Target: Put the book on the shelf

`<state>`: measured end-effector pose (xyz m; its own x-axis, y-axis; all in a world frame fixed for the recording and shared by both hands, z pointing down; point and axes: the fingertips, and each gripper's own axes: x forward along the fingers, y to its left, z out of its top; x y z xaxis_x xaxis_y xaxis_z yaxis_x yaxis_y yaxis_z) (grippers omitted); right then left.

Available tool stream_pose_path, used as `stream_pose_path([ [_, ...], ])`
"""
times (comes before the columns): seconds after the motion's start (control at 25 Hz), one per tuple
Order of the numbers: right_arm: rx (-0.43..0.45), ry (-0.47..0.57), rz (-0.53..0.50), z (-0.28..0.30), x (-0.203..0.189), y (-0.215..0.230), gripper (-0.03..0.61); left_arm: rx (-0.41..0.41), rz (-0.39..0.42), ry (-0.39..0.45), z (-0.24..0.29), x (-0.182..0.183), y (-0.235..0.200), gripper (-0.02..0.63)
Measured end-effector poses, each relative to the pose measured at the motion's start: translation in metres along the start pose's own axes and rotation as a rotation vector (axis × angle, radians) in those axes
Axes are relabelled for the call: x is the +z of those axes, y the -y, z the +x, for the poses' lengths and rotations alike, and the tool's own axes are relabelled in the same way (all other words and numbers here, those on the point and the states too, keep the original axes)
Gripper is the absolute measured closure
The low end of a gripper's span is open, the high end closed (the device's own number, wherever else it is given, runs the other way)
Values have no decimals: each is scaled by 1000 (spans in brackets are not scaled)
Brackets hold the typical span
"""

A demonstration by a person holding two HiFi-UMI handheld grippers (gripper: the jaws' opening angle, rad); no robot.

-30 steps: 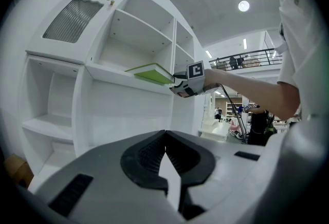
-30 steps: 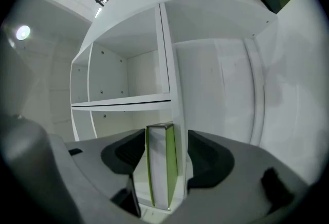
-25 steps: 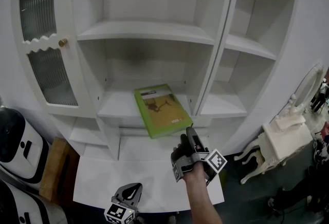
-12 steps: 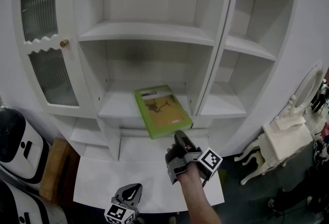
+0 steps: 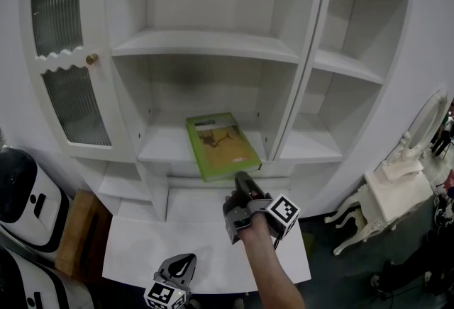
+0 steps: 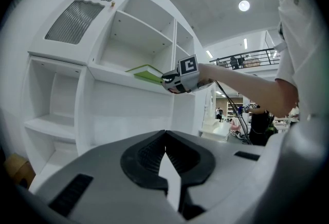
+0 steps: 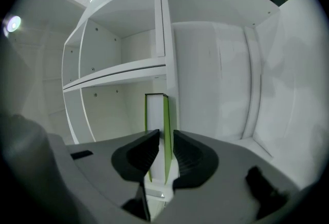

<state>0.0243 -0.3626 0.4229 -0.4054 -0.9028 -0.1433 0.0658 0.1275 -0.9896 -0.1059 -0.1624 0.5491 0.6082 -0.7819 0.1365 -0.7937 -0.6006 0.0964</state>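
As R claw (image 5: 241,180) just closed jaws on book (image 5: 218,144), L claw (image 5: 187,258) shut

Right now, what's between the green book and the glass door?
In the head view, only bare white shelf lies between the green book and the glass door. Nothing else stands on that stretch.

I've got open shelf (image 5: 164,146) left of the book (image 5: 220,144) and headroom up to the shelf above (image 5: 206,45), but the upright divider (image 5: 292,98) hems in the right and the closed glass door (image 5: 67,88) blocks the left bay.
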Motion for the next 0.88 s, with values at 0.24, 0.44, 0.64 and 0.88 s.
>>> stream_pose_path([
  [0.24, -2, -7, -18, 20, 1, 5, 482, 10, -2, -1, -3, 0, -3, 604],
  [0.44, -3, -13, -34, 31, 5, 7, 469, 16, -2, -2, -5, 0, -6, 604],
  [0.64, 19, -22, -34, 29, 3, 1, 469, 21, -7, -5, -5, 0, -8, 604],
  [0.88, 46, -72, -161, 11, 0, -8, 479, 11, -3, 5, 2, 3, -6, 604],
])
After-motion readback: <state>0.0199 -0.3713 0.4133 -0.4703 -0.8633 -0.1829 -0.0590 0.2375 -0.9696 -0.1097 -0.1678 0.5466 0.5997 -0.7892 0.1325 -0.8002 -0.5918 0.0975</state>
